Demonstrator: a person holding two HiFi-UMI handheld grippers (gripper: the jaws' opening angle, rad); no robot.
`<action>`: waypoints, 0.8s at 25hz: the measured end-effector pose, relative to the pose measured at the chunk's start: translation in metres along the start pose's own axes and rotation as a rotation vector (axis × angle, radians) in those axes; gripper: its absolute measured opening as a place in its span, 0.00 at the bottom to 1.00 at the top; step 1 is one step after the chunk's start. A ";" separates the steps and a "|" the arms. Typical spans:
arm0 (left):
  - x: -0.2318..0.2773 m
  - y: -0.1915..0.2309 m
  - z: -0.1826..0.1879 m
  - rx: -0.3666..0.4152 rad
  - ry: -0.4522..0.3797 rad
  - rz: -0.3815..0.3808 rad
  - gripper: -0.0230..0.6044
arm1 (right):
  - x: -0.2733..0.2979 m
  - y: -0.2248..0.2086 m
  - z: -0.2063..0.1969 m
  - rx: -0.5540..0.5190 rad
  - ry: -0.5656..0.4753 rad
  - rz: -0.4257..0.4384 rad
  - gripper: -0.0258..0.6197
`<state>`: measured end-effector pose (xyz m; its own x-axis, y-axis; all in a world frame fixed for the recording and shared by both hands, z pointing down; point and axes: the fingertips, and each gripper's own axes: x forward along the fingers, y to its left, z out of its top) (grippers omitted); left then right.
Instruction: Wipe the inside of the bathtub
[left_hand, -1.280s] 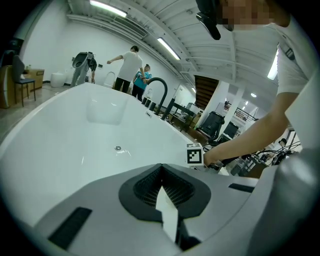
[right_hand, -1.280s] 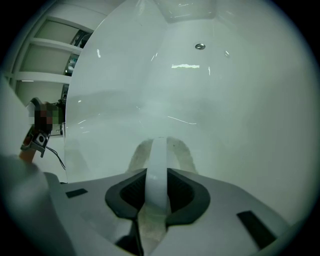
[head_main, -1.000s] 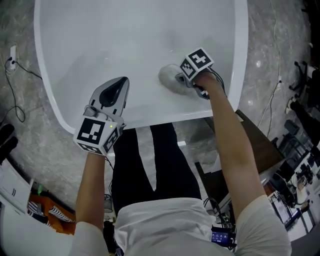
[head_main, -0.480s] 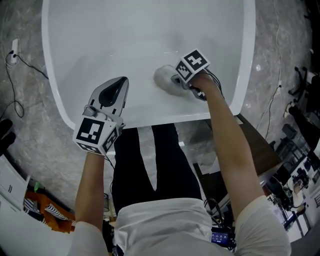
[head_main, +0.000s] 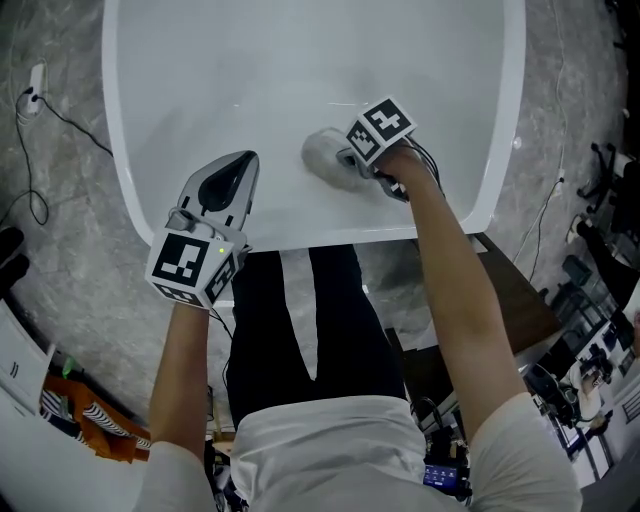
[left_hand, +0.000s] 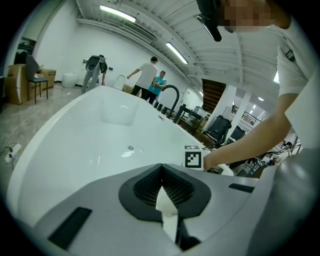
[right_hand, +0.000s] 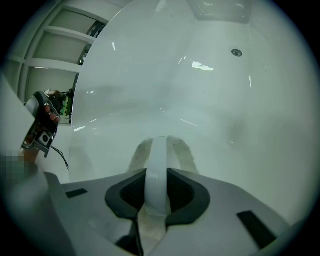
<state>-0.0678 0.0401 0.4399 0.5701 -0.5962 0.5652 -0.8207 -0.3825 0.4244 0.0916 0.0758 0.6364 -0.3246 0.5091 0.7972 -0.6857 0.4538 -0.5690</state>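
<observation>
There is one white bathtub (head_main: 280, 70), and its far end is cut off at the top of the head view. Inside it lies one sponge (head_main: 322, 152), a pale round pad with a white strap arched over its back, pressed against the near sloping wall. It is the only loose thing in the tub.

The right gripper (head_main: 345, 158) reaches down into the tub with its jaws clamped on that strap. In the right gripper view the jaws cover the rear of the sponge (right_hand: 165, 147), and only its front edge pokes out. In the head view the marker cube covers part of it.

The left gripper (head_main: 240, 160) sits over the tub's near rim with its jaws pressed together on nothing. Whether it touches the rim cannot be told.

One small round drain (right_hand: 236, 52) sits far along the tub floor. Beyond the tub's far end stands one curved black tap (left_hand: 170, 97). Three people (left_hand: 147, 75) are small in the distance behind it.
</observation>
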 end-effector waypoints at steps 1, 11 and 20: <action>-0.003 0.002 -0.001 -0.001 -0.001 0.003 0.05 | 0.001 0.004 0.002 -0.005 0.000 0.002 0.19; -0.027 0.034 -0.003 -0.018 -0.019 0.048 0.05 | 0.020 0.042 0.030 -0.059 -0.001 0.030 0.19; -0.042 0.053 -0.003 -0.031 -0.019 0.071 0.05 | 0.030 0.066 0.048 -0.093 0.010 0.044 0.19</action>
<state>-0.1351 0.0471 0.4411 0.5093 -0.6346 0.5813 -0.8575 -0.3167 0.4055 0.0053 0.0861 0.6329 -0.3457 0.5371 0.7694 -0.6076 0.4967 -0.6197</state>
